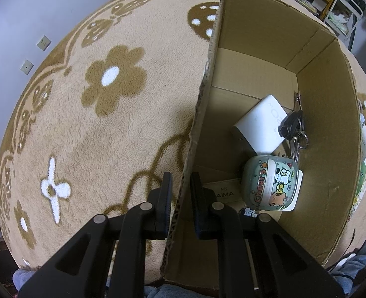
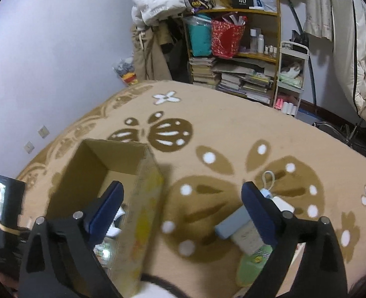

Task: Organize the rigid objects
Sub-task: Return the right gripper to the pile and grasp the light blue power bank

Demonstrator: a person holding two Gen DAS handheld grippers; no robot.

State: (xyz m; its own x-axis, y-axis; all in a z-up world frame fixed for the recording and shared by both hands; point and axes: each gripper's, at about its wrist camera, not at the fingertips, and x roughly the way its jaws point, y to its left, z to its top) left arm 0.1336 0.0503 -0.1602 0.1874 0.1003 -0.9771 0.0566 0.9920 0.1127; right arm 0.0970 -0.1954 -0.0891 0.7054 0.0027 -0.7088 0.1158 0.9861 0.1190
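An open cardboard box [image 1: 270, 39] stands on a tan flowered carpet. Inside lie a white flat device [image 1: 260, 126], a bunch of keys [image 1: 294, 129] and a green cartoon-printed case [image 1: 270, 183]. My left gripper [image 1: 181, 193] is shut on the box's left wall [image 1: 198, 116], one finger on each side. My right gripper [image 2: 180, 198] is open and empty, held above the box's right wall [image 2: 143, 211]. Beside its right finger on the carpet lie a blue-grey box [image 2: 232, 223], a white power bank [image 2: 282, 206] and a green item [image 2: 252, 265].
A cluttered bookshelf [image 2: 235, 49] and a white trolley [image 2: 292, 74] stand against the far wall past the carpet's edge. Coats hang at top right. A small screen [image 2: 1, 196] sits at the far left. More items [image 1: 365, 154] lie outside the box's right wall.
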